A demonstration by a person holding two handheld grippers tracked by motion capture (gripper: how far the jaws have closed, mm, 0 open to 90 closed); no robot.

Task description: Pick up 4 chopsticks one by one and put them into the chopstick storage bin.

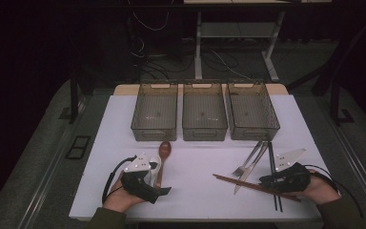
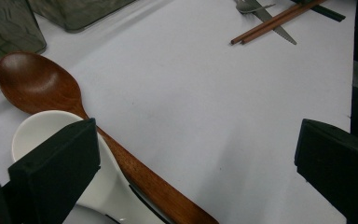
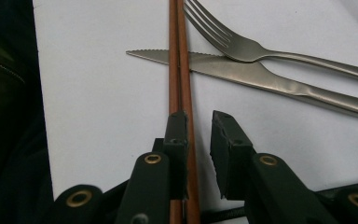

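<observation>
The brown chopsticks (image 3: 181,70) sit between your right gripper (image 3: 199,122)'s narrow, not yet pinching jaws, so closing off-centre could roll one stick free across the counter (image 1: 195,186).

Three bins (image 1: 204,112) side by side at upper centre; below left, wooden spoon (image 1: 163,155) beside ceramic spoon (image 1: 154,168); lower right, chopsticks (image 1: 255,187) crossing knife (image 1: 249,170), fork (image 1: 248,160) alongside.

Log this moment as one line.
right tool: narrowly open around brown chopsticks, not clamped | left tool: open beside wooden spoon, white spoon | bins: empty
</observation>
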